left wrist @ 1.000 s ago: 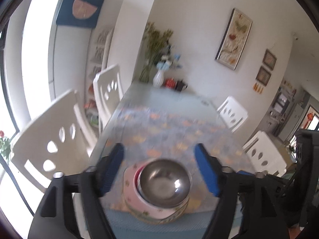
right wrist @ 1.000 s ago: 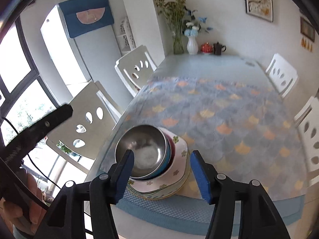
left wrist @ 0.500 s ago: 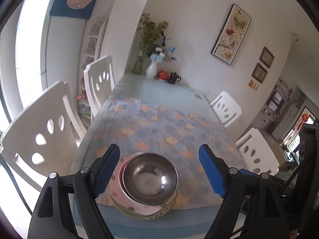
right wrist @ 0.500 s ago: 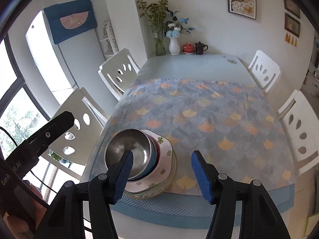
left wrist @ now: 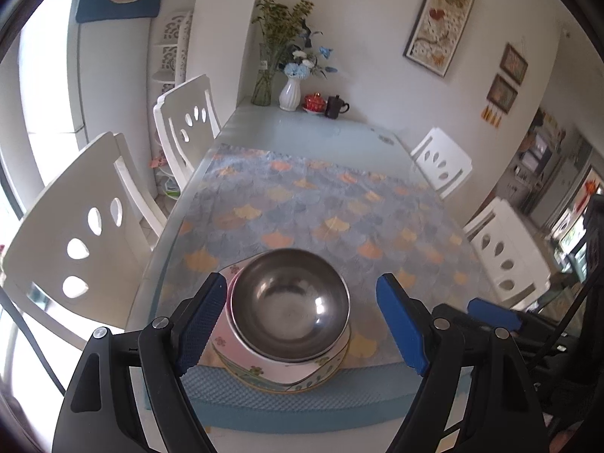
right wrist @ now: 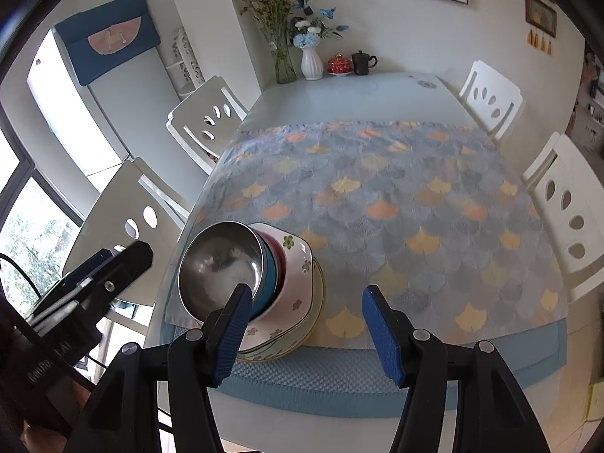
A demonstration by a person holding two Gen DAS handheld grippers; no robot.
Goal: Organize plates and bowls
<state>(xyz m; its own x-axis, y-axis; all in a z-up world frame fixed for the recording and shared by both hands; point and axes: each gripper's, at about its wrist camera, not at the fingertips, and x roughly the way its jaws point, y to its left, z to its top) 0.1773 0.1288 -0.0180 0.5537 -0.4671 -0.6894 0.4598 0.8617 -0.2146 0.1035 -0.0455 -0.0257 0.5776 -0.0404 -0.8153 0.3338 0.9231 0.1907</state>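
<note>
A steel bowl [left wrist: 288, 302] tops a stack near the table's front left corner. Under it sit a blue bowl [right wrist: 270, 275], a red bowl [right wrist: 278, 260], a white floral bowl [right wrist: 298, 279] and plates [right wrist: 319, 302]. My left gripper [left wrist: 301, 281] hovers over the stack, open wide, its blue pads on either side of the bowls with a gap on the right. My right gripper [right wrist: 306, 291] is open and holds nothing. It sits just right of the stack, and its left finger [right wrist: 230, 324] overlaps the steel bowl's rim in the picture.
A cloth with a fan pattern [right wrist: 377, 196] covers the table, with a blue mat [right wrist: 339, 373] along the near edge. White chairs [left wrist: 87, 222] stand on both sides. Vases [right wrist: 311, 62], a red lidded cup [right wrist: 339, 64] and a dark teapot [right wrist: 362, 62] stand at the far end.
The left gripper has come down and closer to the stack, which now looks larger between its pads. The right gripper has shifted slightly, so the stack sits further left at its left finger.
</note>
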